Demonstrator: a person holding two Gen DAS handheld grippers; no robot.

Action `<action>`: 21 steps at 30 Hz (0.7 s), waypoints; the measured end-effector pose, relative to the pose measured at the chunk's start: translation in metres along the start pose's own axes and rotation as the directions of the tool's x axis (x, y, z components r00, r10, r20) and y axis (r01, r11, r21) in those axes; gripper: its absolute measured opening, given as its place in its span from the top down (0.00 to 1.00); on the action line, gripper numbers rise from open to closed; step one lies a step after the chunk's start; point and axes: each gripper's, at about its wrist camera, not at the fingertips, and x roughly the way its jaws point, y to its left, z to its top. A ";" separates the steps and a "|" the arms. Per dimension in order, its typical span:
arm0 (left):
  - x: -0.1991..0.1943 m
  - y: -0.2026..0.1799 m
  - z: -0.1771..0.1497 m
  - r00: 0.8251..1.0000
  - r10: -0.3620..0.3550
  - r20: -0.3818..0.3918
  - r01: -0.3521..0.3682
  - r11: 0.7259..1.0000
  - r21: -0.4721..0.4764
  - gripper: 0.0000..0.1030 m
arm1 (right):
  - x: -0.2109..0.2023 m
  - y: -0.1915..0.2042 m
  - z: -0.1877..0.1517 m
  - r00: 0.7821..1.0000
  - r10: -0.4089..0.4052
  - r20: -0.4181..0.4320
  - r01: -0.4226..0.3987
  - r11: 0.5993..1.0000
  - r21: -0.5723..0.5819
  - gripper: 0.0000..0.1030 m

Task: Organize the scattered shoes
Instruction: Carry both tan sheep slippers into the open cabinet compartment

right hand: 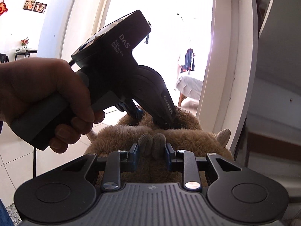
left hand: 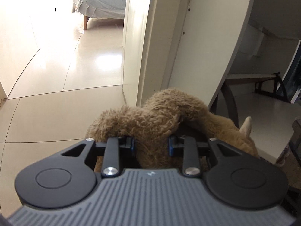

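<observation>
Because each fuzzy brown slipper (left hand: 169,116) is soft, the left gripper (left hand: 151,145) clamps its jaws on one slipper's fluffy edge, and the right gripper (right hand: 152,153) pinches the second slipper (right hand: 188,143), both up off the floor (left hand: 56,94), cupboard (left hand: 188,37) at one o'clock.

The left gripper (left hand: 151,143) hides its own fingertips in the fur of the brown slipper (left hand: 165,116), so the grip point is not visible. Lower part of this slipper is behind the gripper body, bottom centre. In the right wrist view, the right gripper (right hand: 151,150) covers the near slipper (right hand: 188,141) below; the far slipper (right hand: 188,118) is half hidden. The hand (right hand: 43,98) is cut at left edge. The bed (right hand: 190,86), centre right, is overexposed & its end is cut by the door frame (right hand: 216,75).
</observation>
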 end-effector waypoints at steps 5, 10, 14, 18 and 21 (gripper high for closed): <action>-0.005 -0.005 0.012 0.999 -0.027 0.021 0.027 1.000 -0.003 0.72 | -0.007 -0.005 0.009 1.000 -0.010 0.024 0.011 1.000 -0.016 0.71; -0.008 -0.018 0.014 0.999 -0.046 0.024 0.046 0.999 0.004 0.72 | -0.009 -0.014 0.010 0.999 -0.029 0.034 0.029 1.000 -0.009 0.71; -0.006 -0.028 0.014 0.998 -0.066 0.020 0.066 0.998 0.018 0.72 | -0.022 -0.006 0.010 0.998 -0.047 0.031 0.047 0.999 -0.002 0.71; -0.009 -0.035 0.019 0.996 -0.082 0.026 0.081 0.996 0.032 0.72 | -0.032 -0.008 0.014 0.997 -0.063 0.044 0.063 0.998 0.001 0.71; -0.019 -0.039 0.024 0.994 -0.094 0.046 0.092 0.995 0.040 0.72 | -0.039 -0.010 0.015 0.995 -0.073 0.063 0.073 0.997 0.010 0.71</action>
